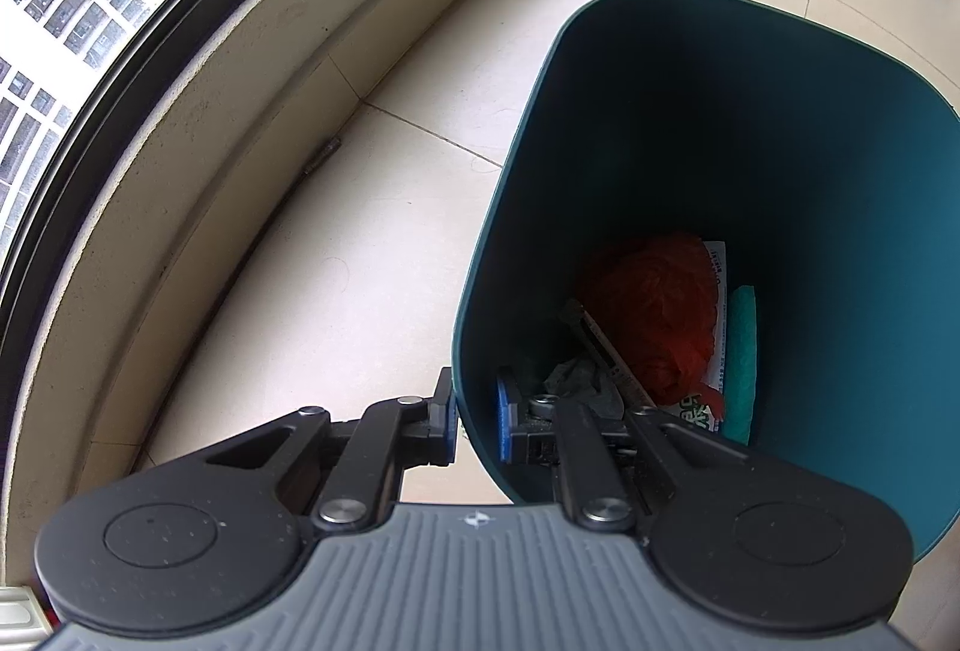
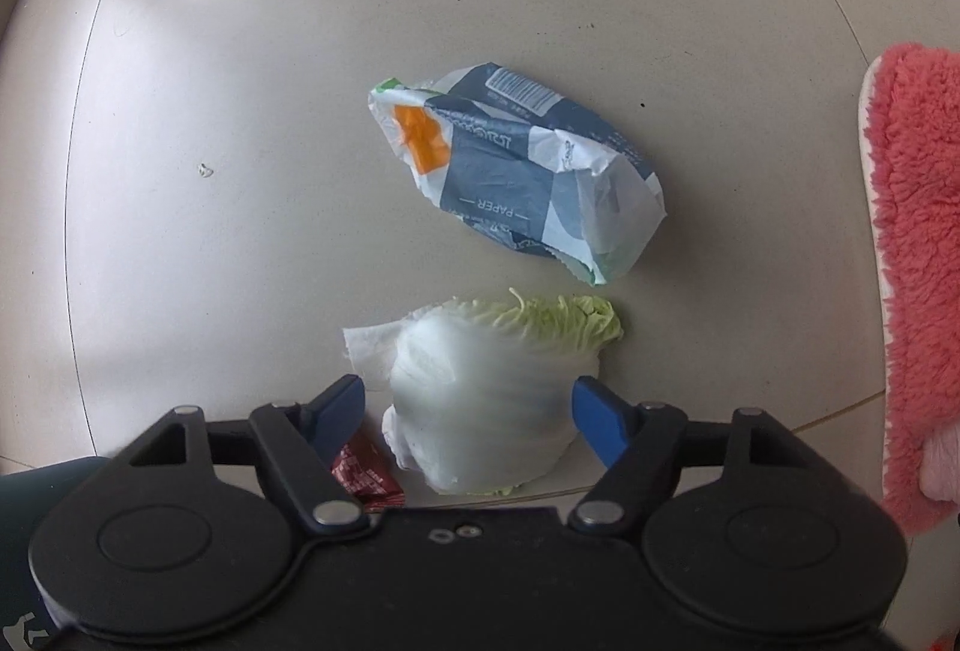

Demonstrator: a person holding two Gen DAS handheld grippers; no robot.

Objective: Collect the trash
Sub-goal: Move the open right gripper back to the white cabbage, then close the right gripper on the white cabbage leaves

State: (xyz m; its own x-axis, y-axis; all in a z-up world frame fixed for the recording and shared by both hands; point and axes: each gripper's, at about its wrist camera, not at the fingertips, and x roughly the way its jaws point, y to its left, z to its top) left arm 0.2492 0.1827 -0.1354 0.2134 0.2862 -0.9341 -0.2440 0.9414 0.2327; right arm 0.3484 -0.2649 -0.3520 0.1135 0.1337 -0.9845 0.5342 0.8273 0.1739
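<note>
1. Left hand-held gripper (image 1: 477, 426) is clamped on the near wall of the teal bin (image 1: 840, 207), one finger outside, one inside. My read: it holds the bin steady and tilted so the mouth is ready for drops.
2. Bin already holds trash: a crumpled red bag (image 1: 657, 312), a white printed wrapper (image 1: 717, 345), something green at the right wall, and grey scraps near the inner finger.
3. Right hand-held gripper (image 2: 468, 414) points down at the floor (image 2: 240, 141), jaws apart and straddling a cabbage chunk (image 2: 480, 399). Blue pads sit just beside its flanks; I see no firm press yet (the right pad looks nearly touching, hard to tell), so I count it as not gripped.
4. Cabbage lies cut side towards the camera, leafy green edge away, on a bit of white tissue (image 2: 369, 351).
5. Other trash on the floor: a blue-and-white paper bag (image 2: 522, 177) just beyond the cabbage, and a small red sachet (image 2: 363, 474) beside the left finger.
6. Pink fluffy slipper (image 2: 912, 279) at right edge, probably not trash.
7. Judgement: cabbage pick is the step in hand; the chunk is wide and rounded, so a slip is the risk.
</note>
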